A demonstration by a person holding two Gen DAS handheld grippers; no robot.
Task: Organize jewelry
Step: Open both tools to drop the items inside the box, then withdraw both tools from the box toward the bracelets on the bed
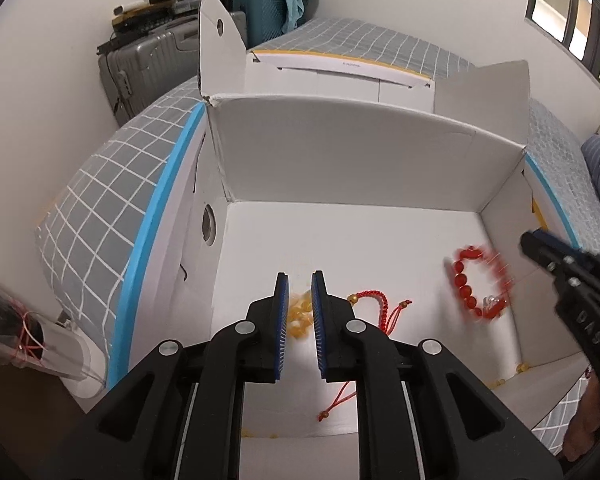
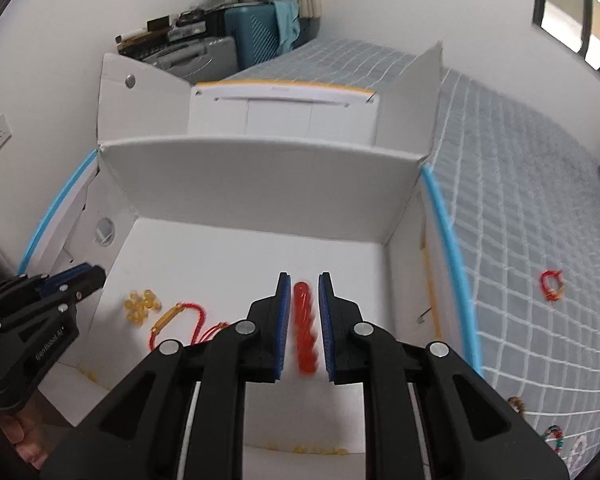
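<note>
A white cardboard box (image 1: 340, 152) lies open on the bed. On its floor are a yellow bead bracelet (image 1: 300, 314), also in the right wrist view (image 2: 142, 304), and a red cord bracelet (image 1: 374, 304) with a gold tube (image 2: 166, 320). A red bead bracelet (image 1: 478, 284) is blurred in mid-air over the box's right side, below and clear of my right gripper (image 1: 536, 246). In the right wrist view it (image 2: 306, 330) shows between the parted fingers of my right gripper (image 2: 304, 292). My left gripper (image 1: 299, 292) is open and empty above the yellow beads; it also shows in the right wrist view (image 2: 88, 276).
The grey checked bedspread (image 2: 540, 200) holds a red bracelet (image 2: 552, 285) to the right of the box and more jewelry at the lower right (image 2: 556, 440). A clear plastic bag (image 1: 28, 340) lies to the left. Suitcases (image 1: 148, 68) stand against the far wall.
</note>
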